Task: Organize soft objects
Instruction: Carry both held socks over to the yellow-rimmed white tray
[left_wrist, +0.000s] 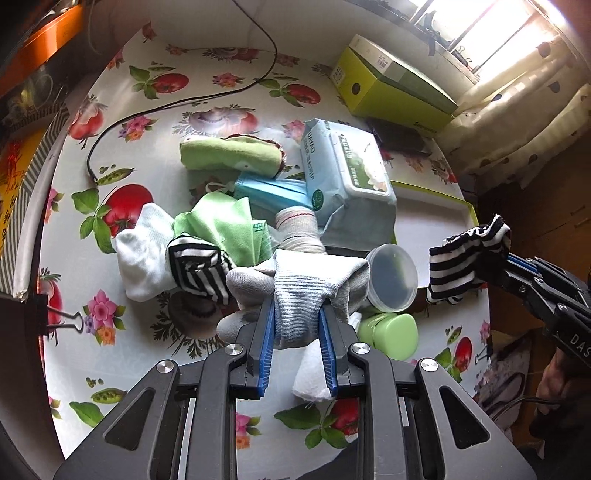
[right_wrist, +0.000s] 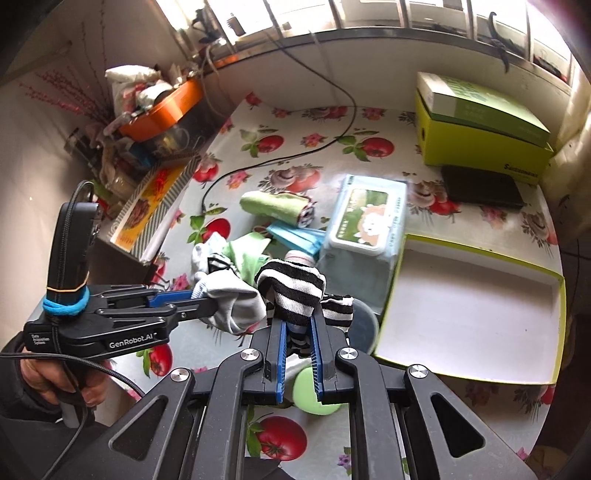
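My left gripper (left_wrist: 296, 314) is shut on a grey sock (left_wrist: 306, 288), held above a pile of soft things: a white sock (left_wrist: 144, 251), a striped sock (left_wrist: 199, 269), a green cloth (left_wrist: 225, 225), a blue face mask (left_wrist: 269, 194) and a rolled green towel (left_wrist: 229, 153). My right gripper (right_wrist: 297, 325) is shut on a black-and-white striped sock (right_wrist: 291, 286), held near the open white tray (right_wrist: 472, 314). The left gripper and its grey sock (right_wrist: 232, 302) show in the right wrist view. The right gripper with its striped sock (left_wrist: 465, 262) shows in the left wrist view.
A wet-wipes pack (left_wrist: 347, 173) lies beside the pile. A clear plastic lid (left_wrist: 393, 277) and a green container (left_wrist: 391, 334) sit below the grippers. A green shoebox (right_wrist: 480, 125), a black case (right_wrist: 484, 188) and a black cable (left_wrist: 177, 103) are at the back of the floral tablecloth (left_wrist: 110, 369).
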